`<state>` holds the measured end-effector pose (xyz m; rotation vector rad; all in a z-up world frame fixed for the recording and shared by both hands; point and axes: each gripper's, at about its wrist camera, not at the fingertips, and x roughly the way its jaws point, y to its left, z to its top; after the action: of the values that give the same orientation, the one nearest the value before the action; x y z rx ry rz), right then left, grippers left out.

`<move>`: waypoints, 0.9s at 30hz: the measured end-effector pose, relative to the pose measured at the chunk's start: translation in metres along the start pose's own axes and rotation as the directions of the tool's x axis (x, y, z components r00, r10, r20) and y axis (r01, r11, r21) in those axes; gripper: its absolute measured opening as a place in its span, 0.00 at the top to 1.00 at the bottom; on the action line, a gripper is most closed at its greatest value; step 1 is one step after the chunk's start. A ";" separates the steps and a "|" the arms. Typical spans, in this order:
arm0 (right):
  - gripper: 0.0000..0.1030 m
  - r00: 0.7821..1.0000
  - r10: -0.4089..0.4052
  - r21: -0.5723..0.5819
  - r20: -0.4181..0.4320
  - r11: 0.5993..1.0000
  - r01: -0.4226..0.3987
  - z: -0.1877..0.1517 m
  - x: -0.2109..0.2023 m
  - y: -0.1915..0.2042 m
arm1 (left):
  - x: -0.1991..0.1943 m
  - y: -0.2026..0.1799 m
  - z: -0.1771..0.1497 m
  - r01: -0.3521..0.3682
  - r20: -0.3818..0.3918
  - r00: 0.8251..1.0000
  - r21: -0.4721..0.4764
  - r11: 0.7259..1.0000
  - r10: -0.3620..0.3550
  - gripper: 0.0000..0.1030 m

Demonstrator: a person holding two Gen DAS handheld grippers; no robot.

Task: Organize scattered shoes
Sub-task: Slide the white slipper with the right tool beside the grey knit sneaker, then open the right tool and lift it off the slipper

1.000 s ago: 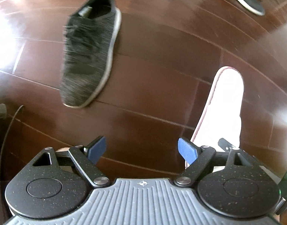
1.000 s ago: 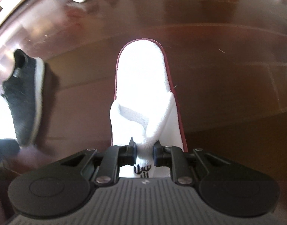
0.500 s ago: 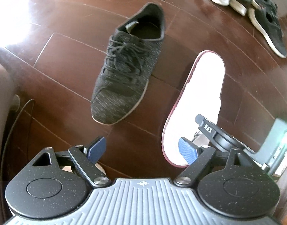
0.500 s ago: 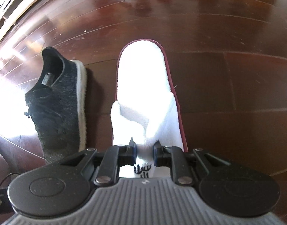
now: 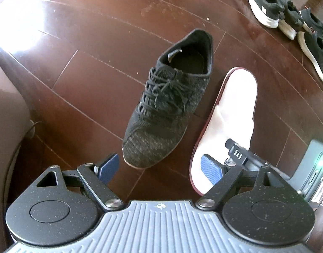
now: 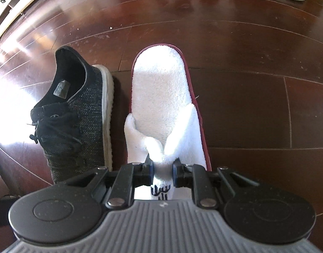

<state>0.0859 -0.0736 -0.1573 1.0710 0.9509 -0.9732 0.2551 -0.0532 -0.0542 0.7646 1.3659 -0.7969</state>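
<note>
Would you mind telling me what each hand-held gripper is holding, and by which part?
The right hand-held gripper pinches the white slipper by its bunched toe strap. The left hand-held gripper is open and holds nothing.

Both views look steeply down on the wooden floor (image 5: 98, 67). The left wrist camera sits behind the left gripper (image 5: 160, 165), fairly high, and takes in a black sneaker (image 5: 169, 109) ahead and a white slipper (image 5: 235, 109) ahead-right. The right wrist camera rides closer behind the right gripper (image 6: 163, 169), seemingly lower; slipper (image 6: 161, 97) and sneaker (image 6: 77, 113) appear in both.
</note>
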 end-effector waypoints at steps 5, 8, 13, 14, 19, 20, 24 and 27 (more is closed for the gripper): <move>0.83 1.000 0.002 0.034 -0.001 0.999 -0.002 -0.002 0.007 -0.010 | 0.001 -0.004 0.005 0.006 0.003 1.000 0.009 1.000 -0.006 0.14; 0.83 1.000 0.018 0.056 -0.002 0.998 -0.017 -0.007 0.010 -0.018 | 0.001 -0.006 0.004 0.002 0.004 1.000 0.011 1.000 -0.002 0.14; 0.73 1.000 0.021 0.072 -0.012 0.997 -0.020 -0.011 0.005 -0.017 | -0.002 -0.010 0.004 -0.009 0.023 1.000 0.008 1.000 0.009 0.14; 0.63 0.999 0.027 0.080 -0.019 0.996 -0.026 -0.011 0.004 -0.018 | -0.003 -0.011 0.004 -0.011 0.029 1.000 0.008 1.000 0.011 0.14; 0.56 0.998 0.063 0.104 -0.008 0.993 -0.062 -0.013 -0.021 -0.029 | -0.005 -0.024 0.010 -0.001 0.065 0.998 0.017 1.000 0.000 0.14; 0.55 0.997 0.073 0.113 0.004 0.991 -0.073 -0.014 -0.032 -0.037 | -0.006 -0.026 0.011 0.004 0.070 0.998 0.017 1.000 -0.006 0.15; 0.55 0.996 0.075 0.138 0.044 0.987 -0.081 -0.009 -0.060 -0.055 | -0.007 -0.046 0.032 0.068 0.106 0.992 0.006 0.998 -0.068 0.15; 0.55 0.995 0.068 0.148 0.072 0.986 -0.078 0.008 -0.071 -0.062 | -0.007 -0.066 0.053 0.123 0.139 0.982 0.025 0.992 -0.125 0.15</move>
<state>0.0077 -0.0814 -0.1038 1.1845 0.7876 -1.0260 0.2269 -0.1325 -0.0450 0.6284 1.2913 -0.9436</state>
